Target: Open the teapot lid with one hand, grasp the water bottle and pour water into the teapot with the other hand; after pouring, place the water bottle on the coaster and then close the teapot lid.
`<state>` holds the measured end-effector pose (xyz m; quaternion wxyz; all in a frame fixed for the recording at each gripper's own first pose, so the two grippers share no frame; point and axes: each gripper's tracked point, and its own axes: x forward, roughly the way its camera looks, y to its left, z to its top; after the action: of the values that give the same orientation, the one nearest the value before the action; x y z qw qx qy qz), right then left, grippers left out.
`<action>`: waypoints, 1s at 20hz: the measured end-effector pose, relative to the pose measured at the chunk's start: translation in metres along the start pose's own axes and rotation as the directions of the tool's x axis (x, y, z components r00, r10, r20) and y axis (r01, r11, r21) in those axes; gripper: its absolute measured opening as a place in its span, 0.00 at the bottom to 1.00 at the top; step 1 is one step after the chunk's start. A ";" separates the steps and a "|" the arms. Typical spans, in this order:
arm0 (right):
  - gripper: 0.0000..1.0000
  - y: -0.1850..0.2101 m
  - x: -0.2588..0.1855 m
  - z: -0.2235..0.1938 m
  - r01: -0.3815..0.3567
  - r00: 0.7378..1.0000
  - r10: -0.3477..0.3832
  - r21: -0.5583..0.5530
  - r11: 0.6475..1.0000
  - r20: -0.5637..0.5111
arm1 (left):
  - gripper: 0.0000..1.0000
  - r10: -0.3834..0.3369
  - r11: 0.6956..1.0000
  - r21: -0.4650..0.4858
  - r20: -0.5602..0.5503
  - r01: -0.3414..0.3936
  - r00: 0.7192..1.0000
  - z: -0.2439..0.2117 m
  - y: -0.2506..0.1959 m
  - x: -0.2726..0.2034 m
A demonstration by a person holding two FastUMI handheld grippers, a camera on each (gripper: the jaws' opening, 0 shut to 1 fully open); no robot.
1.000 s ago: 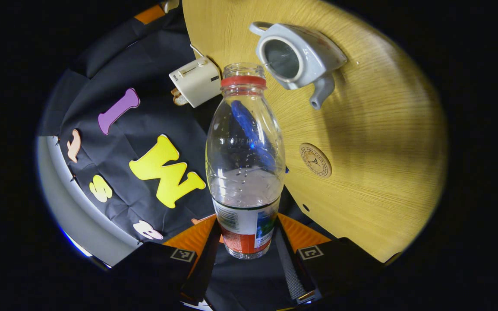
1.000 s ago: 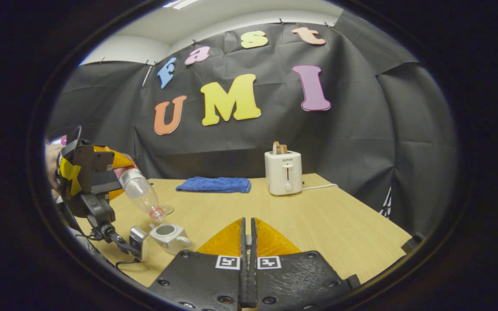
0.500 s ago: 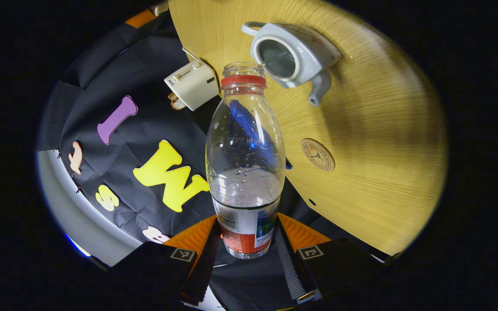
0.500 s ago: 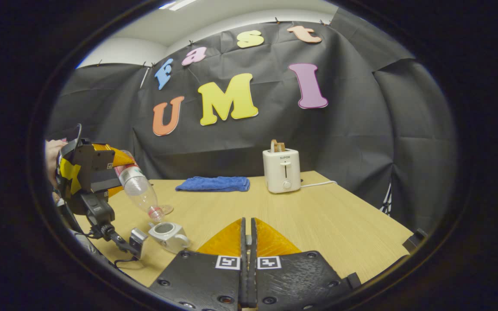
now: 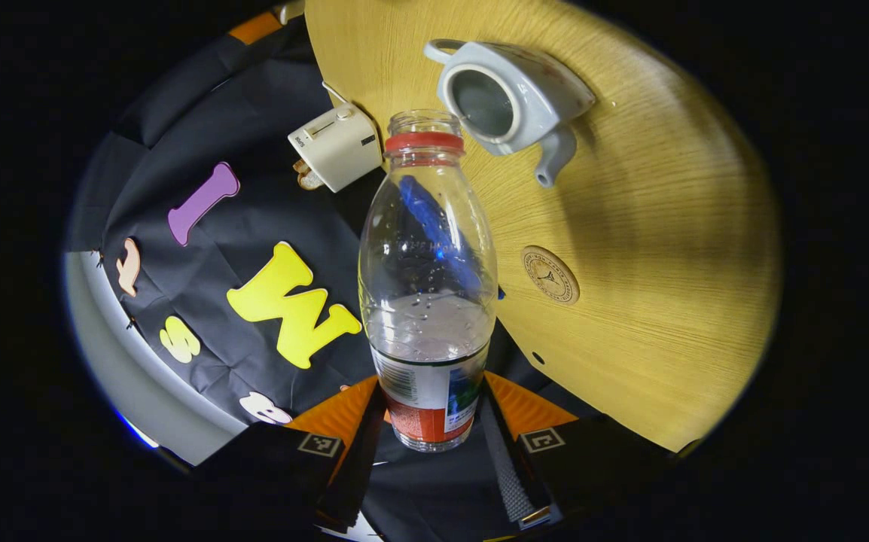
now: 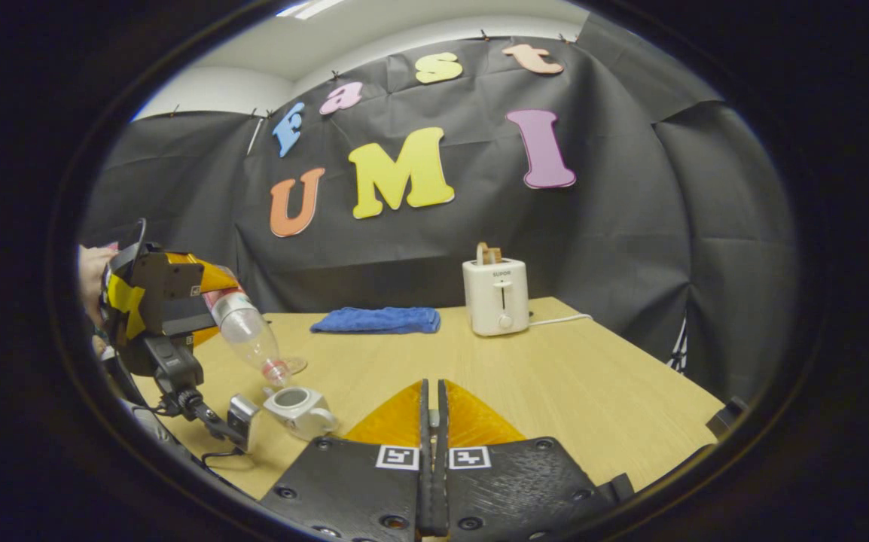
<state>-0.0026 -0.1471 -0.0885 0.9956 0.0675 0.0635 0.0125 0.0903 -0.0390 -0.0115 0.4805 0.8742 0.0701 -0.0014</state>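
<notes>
My left gripper (image 5: 428, 421) clamps the clear plastic water bottle (image 5: 427, 286), part full, tilted over the lidless glazed teapot (image 5: 506, 98) on the wood-grain tabletop (image 5: 653, 286). Right gripper (image 6: 431, 421) closed, empty.

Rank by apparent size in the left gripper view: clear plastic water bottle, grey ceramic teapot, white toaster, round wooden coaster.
1. Clear plastic water bottle, though it is nearest the camera.
2. Grey ceramic teapot.
3. White toaster.
4. Round wooden coaster.

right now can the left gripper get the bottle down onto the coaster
Probably yes. The left gripper is shut on the water bottle, and the coaster lies bare on the table, apart from the teapot.
</notes>
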 end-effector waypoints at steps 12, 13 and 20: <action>0.00 0.023 -0.005 0.026 -0.030 0.999 0.031 -0.030 0.999 0.038 | 0.71 -0.135 0.639 -0.737 0.175 0.220 0.975 0.005 -0.059 -0.015; 0.00 0.027 -0.004 0.029 -0.037 0.998 0.038 -0.029 0.999 0.040 | 0.71 -0.134 0.570 -0.791 0.178 0.223 0.975 -0.001 -0.060 -0.016; 0.00 0.060 0.003 0.036 -0.079 0.996 0.080 -0.046 0.996 0.026 | 0.72 -0.140 -0.167 -0.935 0.336 0.312 0.931 -0.008 -0.100 -0.034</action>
<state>0.0040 -0.0927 -0.0452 0.9964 0.0480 0.0465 0.0528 0.0437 0.0161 -0.0889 0.9625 0.1923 0.1719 -0.0839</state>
